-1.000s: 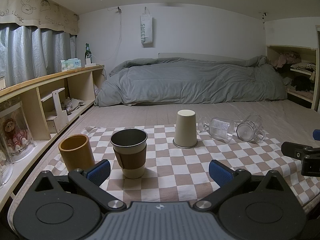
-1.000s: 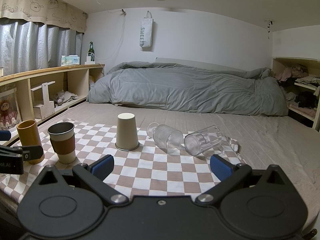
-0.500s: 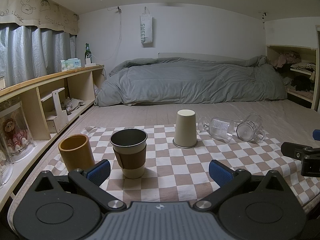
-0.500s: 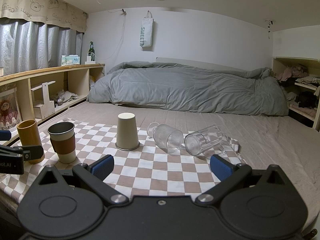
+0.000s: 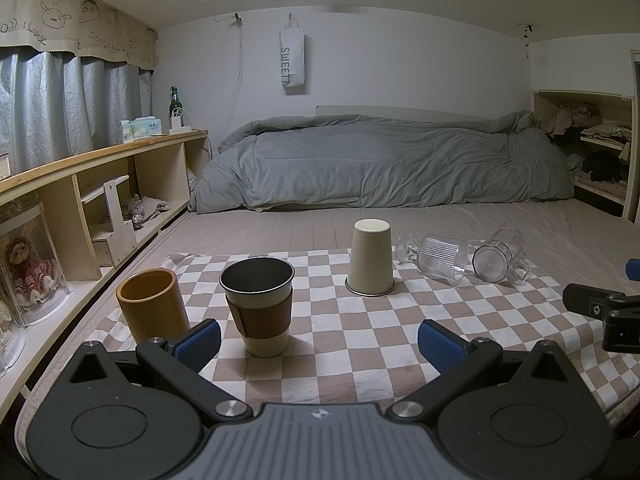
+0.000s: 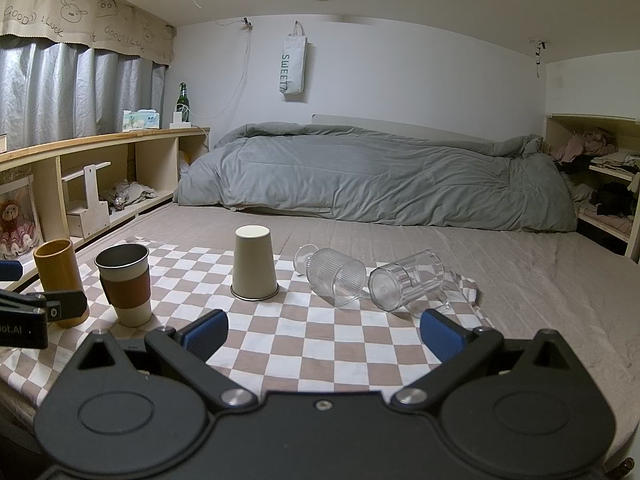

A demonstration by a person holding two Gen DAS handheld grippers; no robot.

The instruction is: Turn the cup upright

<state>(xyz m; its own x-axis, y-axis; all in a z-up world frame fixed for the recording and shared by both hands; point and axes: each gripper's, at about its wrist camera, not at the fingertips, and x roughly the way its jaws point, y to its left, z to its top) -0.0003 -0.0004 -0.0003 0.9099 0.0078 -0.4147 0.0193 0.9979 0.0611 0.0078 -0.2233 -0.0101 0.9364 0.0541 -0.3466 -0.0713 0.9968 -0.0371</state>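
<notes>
A cream cup (image 5: pixel 370 257) (image 6: pixel 255 263) stands upside down on the checkered cloth (image 5: pixel 360 344) (image 6: pixel 312 336). A ribbed stemmed glass (image 5: pixel 437 257) (image 6: pixel 334 276) and a clear glass mug (image 5: pixel 499 256) (image 6: pixel 406 280) lie on their sides to its right. A metal cup with a brown sleeve (image 5: pixel 258 304) (image 6: pixel 126 286) and an ochre cup (image 5: pixel 152 306) (image 6: pixel 58 276) stand upright at the left. My left gripper (image 5: pixel 318 344) is open and empty, near the sleeved cup. My right gripper (image 6: pixel 324 332) is open and empty, short of the glasses.
The cloth lies on a bed near its front edge. A grey duvet (image 5: pixel 384 164) is heaped at the back. Wooden shelving (image 5: pixel 100 192) runs along the left, with a bottle (image 5: pixel 175 102) and a tissue box (image 5: pixel 141 126) on top. More shelves (image 5: pixel 592 148) stand at the right.
</notes>
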